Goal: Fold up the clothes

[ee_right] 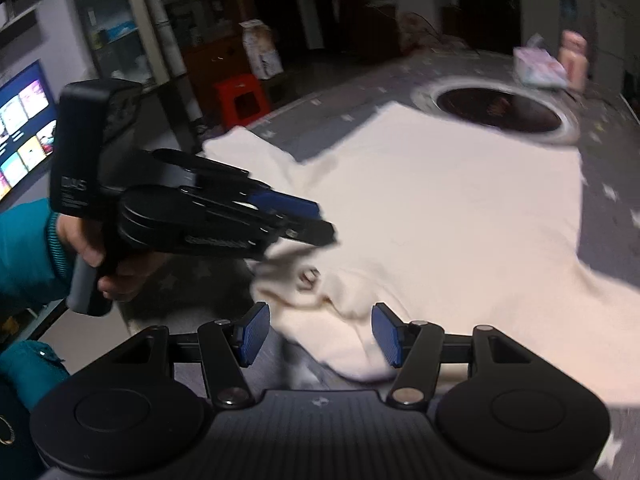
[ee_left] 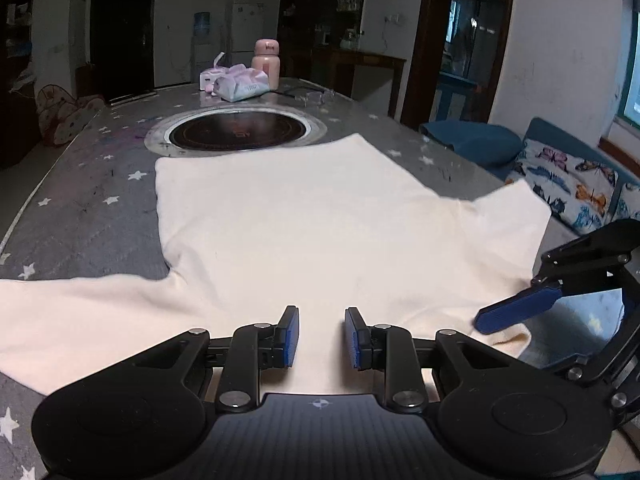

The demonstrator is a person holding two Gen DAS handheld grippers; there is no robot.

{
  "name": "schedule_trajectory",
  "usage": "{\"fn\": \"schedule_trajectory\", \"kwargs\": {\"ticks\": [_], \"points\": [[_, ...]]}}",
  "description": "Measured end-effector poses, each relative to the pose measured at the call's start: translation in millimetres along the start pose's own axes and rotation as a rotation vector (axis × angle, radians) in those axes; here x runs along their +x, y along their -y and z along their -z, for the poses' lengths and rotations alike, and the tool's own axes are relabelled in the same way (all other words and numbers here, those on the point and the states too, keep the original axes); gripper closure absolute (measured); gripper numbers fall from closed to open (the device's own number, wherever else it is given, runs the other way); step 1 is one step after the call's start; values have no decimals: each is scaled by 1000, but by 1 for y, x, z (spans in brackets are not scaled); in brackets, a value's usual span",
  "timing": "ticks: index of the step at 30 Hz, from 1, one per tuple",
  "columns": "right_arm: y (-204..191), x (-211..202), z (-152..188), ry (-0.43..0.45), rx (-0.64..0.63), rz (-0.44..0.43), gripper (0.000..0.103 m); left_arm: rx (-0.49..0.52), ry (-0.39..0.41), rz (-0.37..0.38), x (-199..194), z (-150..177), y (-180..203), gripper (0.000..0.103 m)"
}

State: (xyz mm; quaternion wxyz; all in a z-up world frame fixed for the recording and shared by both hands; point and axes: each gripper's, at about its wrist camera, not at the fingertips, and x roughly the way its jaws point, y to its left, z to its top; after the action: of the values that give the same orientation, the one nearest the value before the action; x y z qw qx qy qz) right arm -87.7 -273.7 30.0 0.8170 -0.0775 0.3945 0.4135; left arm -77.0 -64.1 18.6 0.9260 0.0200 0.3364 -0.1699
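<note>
A cream T-shirt [ee_left: 304, 220] lies spread flat on the grey star-patterned table [ee_left: 80, 184], sleeves out to both sides. My left gripper [ee_left: 322, 338] is open, its jaws over the shirt's near edge with cloth between them. My right gripper [ee_right: 318, 334] is open over the collar end of the shirt [ee_right: 440, 200], where the fabric is bunched. The right gripper's blue finger [ee_left: 516, 308] shows at the right of the left wrist view, low over the shirt's edge. The left gripper [ee_right: 296, 216] shows in the right wrist view, held in a hand above the shirt.
A round black inset cooktop [ee_left: 240, 130] sits in the table beyond the shirt. A tissue pack [ee_left: 240, 82] and a pink bottle [ee_left: 266, 60] stand at the far end. A sofa with a butterfly cushion [ee_left: 568, 184] is at the right; a red stool [ee_right: 240, 100] stands beside the table.
</note>
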Motion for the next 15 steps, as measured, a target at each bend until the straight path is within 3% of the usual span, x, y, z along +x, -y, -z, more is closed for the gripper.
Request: {"fn": "schedule_trajectory", "kwargs": {"ticks": [2, 7, 12, 15], "points": [[1, 1, 8, -5, 4, 3, 45, 42, 2, -18, -2, 3, 5, 75], [4, -15, 10, 35, 25, 9, 45, 29, 18, -14, -8, -6, 8, 74], [23, -34, 17, 78, 97, 73, 46, 9, 36, 14, -5, -17, 14, 73], [42, -49, 23, 113, 161, 141, 47, 15, 38, 35, 0, -21, 23, 68]]}}
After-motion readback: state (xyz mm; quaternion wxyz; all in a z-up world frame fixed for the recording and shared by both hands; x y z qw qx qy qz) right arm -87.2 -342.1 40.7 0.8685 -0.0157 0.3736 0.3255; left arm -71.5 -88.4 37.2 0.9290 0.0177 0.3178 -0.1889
